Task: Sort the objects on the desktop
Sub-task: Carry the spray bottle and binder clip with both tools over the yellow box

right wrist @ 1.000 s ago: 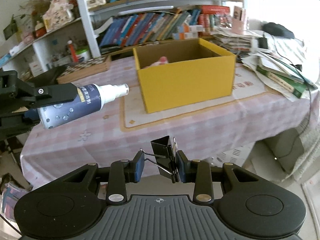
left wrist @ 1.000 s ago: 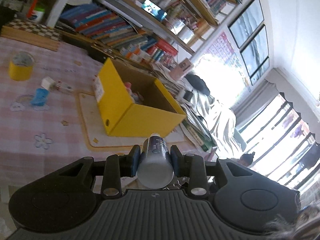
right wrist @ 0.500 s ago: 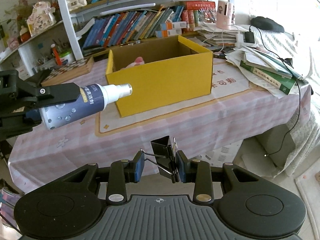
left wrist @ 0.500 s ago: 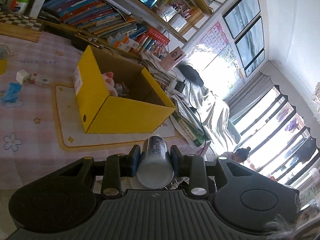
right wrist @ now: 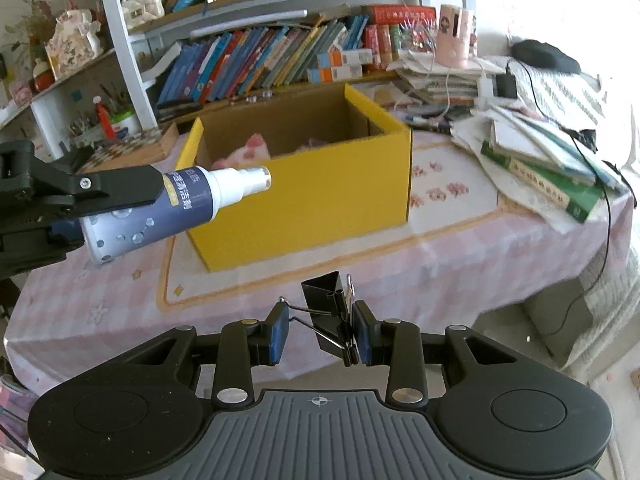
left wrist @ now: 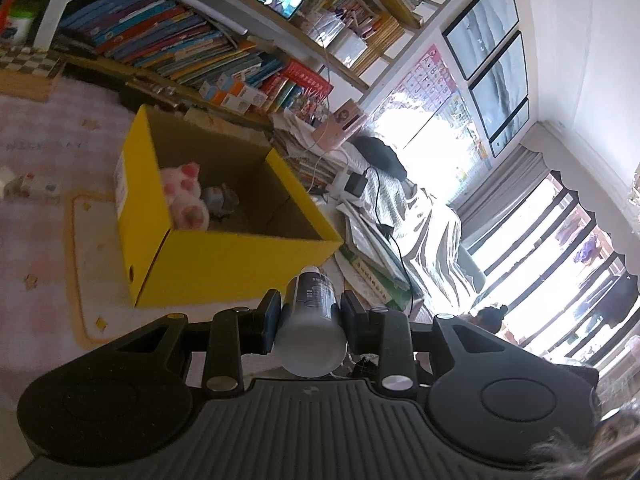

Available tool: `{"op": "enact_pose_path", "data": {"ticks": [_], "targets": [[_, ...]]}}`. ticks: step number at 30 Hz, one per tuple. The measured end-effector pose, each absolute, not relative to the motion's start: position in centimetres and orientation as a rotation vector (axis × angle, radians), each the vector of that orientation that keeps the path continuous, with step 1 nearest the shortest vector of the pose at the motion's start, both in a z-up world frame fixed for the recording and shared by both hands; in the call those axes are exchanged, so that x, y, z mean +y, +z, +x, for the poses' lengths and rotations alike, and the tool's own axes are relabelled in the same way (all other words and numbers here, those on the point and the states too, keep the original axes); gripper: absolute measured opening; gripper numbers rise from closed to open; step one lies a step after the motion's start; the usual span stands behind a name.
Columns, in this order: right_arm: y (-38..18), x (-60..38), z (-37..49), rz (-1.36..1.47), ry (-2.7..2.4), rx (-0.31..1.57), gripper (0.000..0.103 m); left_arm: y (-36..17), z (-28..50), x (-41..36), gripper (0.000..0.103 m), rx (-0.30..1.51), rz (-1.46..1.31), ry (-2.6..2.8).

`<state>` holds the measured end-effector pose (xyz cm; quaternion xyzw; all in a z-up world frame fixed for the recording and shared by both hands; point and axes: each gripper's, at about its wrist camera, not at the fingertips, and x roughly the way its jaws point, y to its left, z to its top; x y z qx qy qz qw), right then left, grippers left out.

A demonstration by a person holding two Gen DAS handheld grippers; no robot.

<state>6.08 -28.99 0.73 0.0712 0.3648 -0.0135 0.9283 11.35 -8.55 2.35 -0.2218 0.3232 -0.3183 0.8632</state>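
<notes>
1. The left gripper (left wrist: 308, 320) is clamped across the body of a spray bottle (left wrist: 311, 322), nozzle forward, ready to tip into the yellow box (left wrist: 240, 264) at about 11 o'clock.
2. The right gripper (right wrist: 320, 334) pinches a black binder clip (right wrist: 330, 312) by its wire handles, body upward; the box lies at 12 o'clock.
3. The bottle is dark blue with white cap and droplet print (right wrist: 160, 208).
4. A pink plush toy (left wrist: 184, 196) already lies inside the box.

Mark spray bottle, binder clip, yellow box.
spray bottle (right wrist: 152, 216), right wrist view, dark label.
binder clip (right wrist: 326, 294), right wrist view, black body.
yellow box (right wrist: 320, 200), right wrist view, front wall.
</notes>
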Motion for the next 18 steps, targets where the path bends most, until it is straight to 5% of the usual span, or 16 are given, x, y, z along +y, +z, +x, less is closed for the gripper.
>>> {"op": "enact_pose_path", "data": {"ticks": [18], "targets": [[4.8,-32.7,17.6,-0.059,0.172,0.594,0.035,4.4,19.8,-13.3,0.03,0.547,-0.391,-0.543]]}}
